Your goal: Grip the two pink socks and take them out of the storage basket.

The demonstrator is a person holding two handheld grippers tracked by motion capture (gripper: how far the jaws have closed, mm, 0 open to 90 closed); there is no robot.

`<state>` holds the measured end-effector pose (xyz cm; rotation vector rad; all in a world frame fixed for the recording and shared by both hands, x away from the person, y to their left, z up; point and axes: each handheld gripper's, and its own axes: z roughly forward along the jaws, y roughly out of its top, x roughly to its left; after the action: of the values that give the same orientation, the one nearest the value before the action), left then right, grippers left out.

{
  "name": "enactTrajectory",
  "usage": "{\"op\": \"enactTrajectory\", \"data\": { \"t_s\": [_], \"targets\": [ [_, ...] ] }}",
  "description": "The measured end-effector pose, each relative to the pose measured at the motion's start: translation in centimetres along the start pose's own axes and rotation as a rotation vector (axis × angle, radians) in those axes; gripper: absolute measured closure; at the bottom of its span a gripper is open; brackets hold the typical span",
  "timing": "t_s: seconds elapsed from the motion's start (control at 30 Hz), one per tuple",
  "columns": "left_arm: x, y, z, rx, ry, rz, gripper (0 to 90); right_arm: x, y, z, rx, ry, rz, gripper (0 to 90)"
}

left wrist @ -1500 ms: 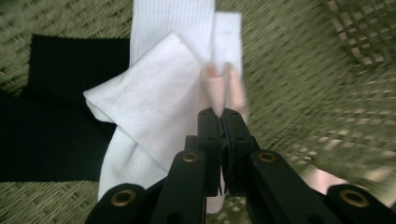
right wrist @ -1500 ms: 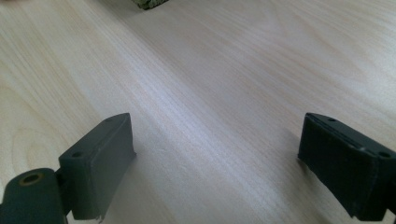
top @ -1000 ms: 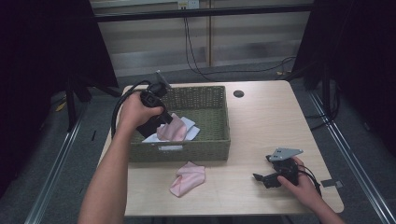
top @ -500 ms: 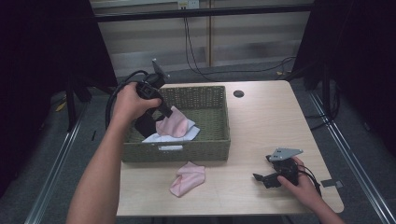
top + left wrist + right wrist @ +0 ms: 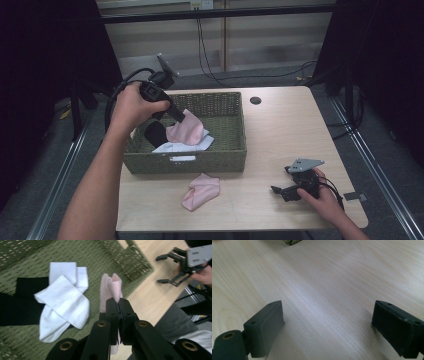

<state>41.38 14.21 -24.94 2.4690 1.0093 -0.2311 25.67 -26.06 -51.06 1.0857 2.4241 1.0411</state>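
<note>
High view: left tongs (image 5: 181,119) pinch pink sock (image 5: 186,131) over basket (image 5: 227,155).

The left gripper (image 5: 176,116) hangs above the green woven basket (image 5: 220,155) with a pink sock (image 5: 186,132) pinched between its jaws, the sock drooping toward the basket floor; beneath it lie a white sock (image 5: 176,146) and what looks like a black sock (image 5: 155,133), dim in the shadow; a second pink sock (image 5: 201,190) lies on the table (image 5: 280,125) just in front of the basket; the right gripper (image 5: 278,192) rests near the table's front right, jaws apart.
</note>
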Motion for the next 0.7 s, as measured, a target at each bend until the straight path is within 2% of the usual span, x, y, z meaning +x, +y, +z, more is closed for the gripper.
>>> {"op": "enactTrajectory", "data": {
  "t_s": [0.27, 0.57, 0.63, 0.7],
  "targets": [
    [-2.0, -0.8, -0.1, 0.005, -0.020, 0.062, 87.5, 0.0, 0.0, 0.0, 0.000, 0.000, 0.000, 9.7],
    [-3.5, -2.1, 0.9, 0.002, -0.040, 0.111, 87.3, 0.0, 0.0, 0.0, -0.003, -0.001, 0.001, 9.7],
    [-4.0, -2.9, 1.8, 0.003, -0.041, 0.132, 87.2, 0.0, 0.0, 0.0, -0.003, -0.001, 0.002, 9.7],
    [-4.1, -3.1, 2.0, 0.003, -0.044, 0.132, 87.2, 0.0, 0.0, 0.0, -0.004, -0.001, -0.001, 9.7]
  ]
}}
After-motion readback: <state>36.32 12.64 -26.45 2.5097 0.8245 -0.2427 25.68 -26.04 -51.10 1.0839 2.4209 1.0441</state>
